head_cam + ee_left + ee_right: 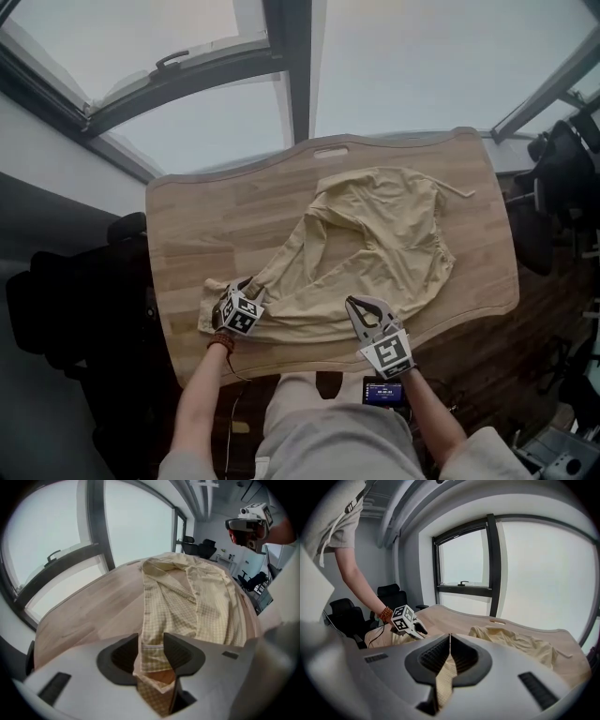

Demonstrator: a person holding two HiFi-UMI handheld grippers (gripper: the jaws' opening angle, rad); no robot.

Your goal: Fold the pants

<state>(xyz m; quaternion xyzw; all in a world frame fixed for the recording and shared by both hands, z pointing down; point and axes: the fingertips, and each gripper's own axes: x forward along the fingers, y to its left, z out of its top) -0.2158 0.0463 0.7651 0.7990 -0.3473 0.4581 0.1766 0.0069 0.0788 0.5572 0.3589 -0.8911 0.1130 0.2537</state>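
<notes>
Beige checked pants (375,244) lie spread and rumpled over the wooden table (206,216). My left gripper (246,289) is down at their near left end, a narrow leg end. In the left gripper view its jaws (151,651) stand apart around that strip of cloth (152,634), which hangs loosely between them, and the rest of the pants (187,597) stretches away. My right gripper (361,307) is at the near edge of the pants, on the right. It is shut (449,641) on a thin fold of the fabric (443,681). The left gripper (423,631) also shows in the right gripper view.
Large windows (422,56) run behind the table's far edge. Dark office chairs stand at the left (56,300) and at the right (562,169). A small lit device (382,391) sits below the table's near edge, by my legs.
</notes>
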